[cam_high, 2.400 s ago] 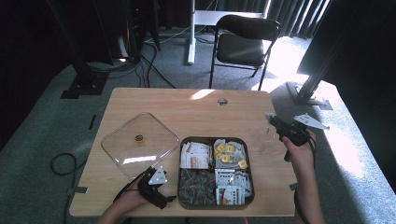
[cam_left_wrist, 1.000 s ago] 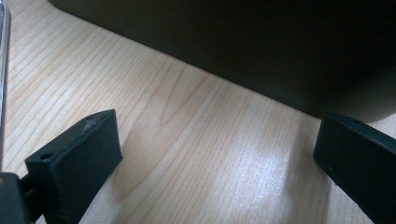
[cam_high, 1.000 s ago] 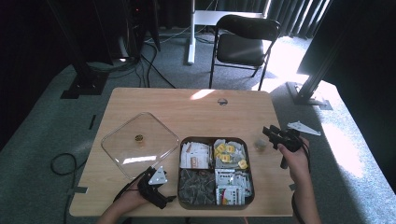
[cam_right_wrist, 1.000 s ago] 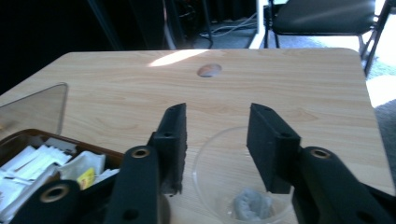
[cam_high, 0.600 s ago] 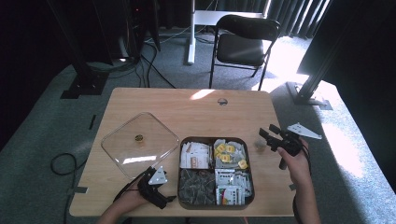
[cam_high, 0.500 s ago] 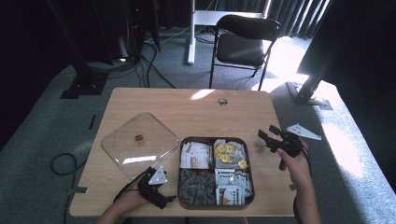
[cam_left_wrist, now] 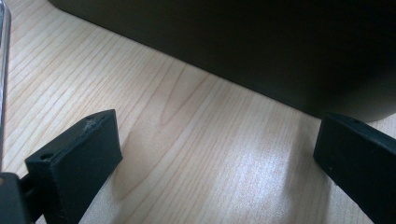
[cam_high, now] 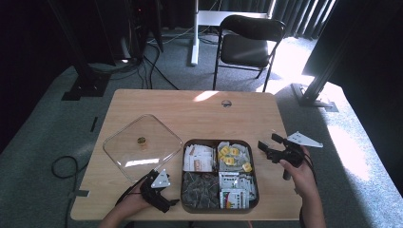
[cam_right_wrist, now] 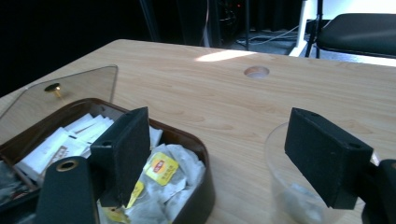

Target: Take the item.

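A brown four-part tray (cam_high: pixel 254 190) of tea bags sits at the table's front centre. Its far-right part holds bags with yellow tags (cam_high: pixel 232 156) (cam_right_wrist: pixel 161 170). My right gripper (cam_high: pixel 269 143) (cam_right_wrist: pixel 219 144) hovers open just right of the tray, jaws pointing at it. A clear plastic cup (cam_right_wrist: pixel 299 191) stands on the table under its right jaw. My left gripper (cam_high: pixel 169 203) (cam_left_wrist: pixel 219 140) rests open on the wood at the tray's left, the dark tray wall (cam_left_wrist: pixel 261 51) straight ahead and nothing between the jaws.
A clear square lid (cam_high: pixel 142 147) (cam_right_wrist: pixel 88 84) with a gold knob (cam_high: pixel 141 140) (cam_right_wrist: pixel 53 87) lies left of the tray. The table (cam_high: pixel 199 114) has a cable hole (cam_high: pixel 226 103) (cam_right_wrist: pixel 256 71) near its far edge. A black chair (cam_high: pixel 247 45) stands behind.
My right gripper has come down and leftward from beyond the table's right edge to the tray's right side. The left gripper has stayed put.
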{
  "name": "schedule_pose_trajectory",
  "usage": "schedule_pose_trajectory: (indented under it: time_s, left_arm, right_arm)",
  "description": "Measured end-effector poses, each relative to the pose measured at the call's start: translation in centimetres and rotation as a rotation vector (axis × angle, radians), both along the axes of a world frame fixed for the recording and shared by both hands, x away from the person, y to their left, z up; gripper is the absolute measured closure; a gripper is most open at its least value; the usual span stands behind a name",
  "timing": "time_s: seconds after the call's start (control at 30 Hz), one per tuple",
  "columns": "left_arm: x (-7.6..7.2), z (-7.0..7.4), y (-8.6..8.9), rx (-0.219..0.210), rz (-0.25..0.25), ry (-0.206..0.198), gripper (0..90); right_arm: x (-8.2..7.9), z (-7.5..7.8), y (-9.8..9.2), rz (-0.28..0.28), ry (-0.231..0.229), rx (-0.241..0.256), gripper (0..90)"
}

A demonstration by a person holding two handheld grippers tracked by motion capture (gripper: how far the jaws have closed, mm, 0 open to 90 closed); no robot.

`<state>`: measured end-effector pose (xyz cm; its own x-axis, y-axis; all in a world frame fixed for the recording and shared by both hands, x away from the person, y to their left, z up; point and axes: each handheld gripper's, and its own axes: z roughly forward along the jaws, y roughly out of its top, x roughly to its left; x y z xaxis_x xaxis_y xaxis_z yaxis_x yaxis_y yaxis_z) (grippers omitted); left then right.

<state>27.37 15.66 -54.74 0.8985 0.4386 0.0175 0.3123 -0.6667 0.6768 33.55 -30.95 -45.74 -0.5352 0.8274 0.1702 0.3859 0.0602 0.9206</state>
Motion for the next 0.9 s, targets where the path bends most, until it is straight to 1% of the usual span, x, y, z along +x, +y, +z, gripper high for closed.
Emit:
schedule_pose_trajectory:
  time_s: [0.07, 0.1, 0.2, 0.23, 0.33, 0.6, 0.73, 0.9]
  left_arm:
    - [0.0, 0.0, 0.0, 0.0, 0.0, 0.0, 0.7]
    - [0.0, 0.0, 0.0, 0.0, 0.0, 0.0, 0.7]
    - [0.0, 0.0, 0.0, 0.0, 0.0, 0.0, 0.7]
    - [0.0, 0.0, 0.0, 0.0, 0.0, 0.0, 0.7]
    - [0.0, 0.0, 0.0, 0.0, -0.001, -0.002, 0.7]
    - [0.0, 0.0, 0.0, -0.003, 0.001, 0.0, 0.7]
    - [0.0, 0.0, 0.0, -0.002, 0.001, 0.0, 0.7]
    - [0.0, 0.0, 0.0, -0.001, 0.001, 0.0, 0.7]
  right_arm:
    - [-0.1, -0.1, 0.0, 0.003, 0.001, 0.0, 21.4]
    - [-0.5, -0.4, 0.2, 0.017, 0.002, -0.003, 20.1]
    - [-0.9, -0.8, 0.2, 0.026, 0.005, -0.002, 20.0]
    - [-1.0, -0.9, 0.2, 0.024, 0.008, 0.001, 20.0]
    - [-1.3, -1.2, 0.0, 0.025, 0.013, -0.009, 20.0]
    - [-2.1, -3.0, -0.5, 0.034, 0.051, -0.013, 19.7]
    - [-2.4, -4.3, -0.4, 0.041, 0.071, -0.028, 19.6]
    - [-2.6, -5.4, -0.6, 0.032, 0.088, -0.03, 19.7]
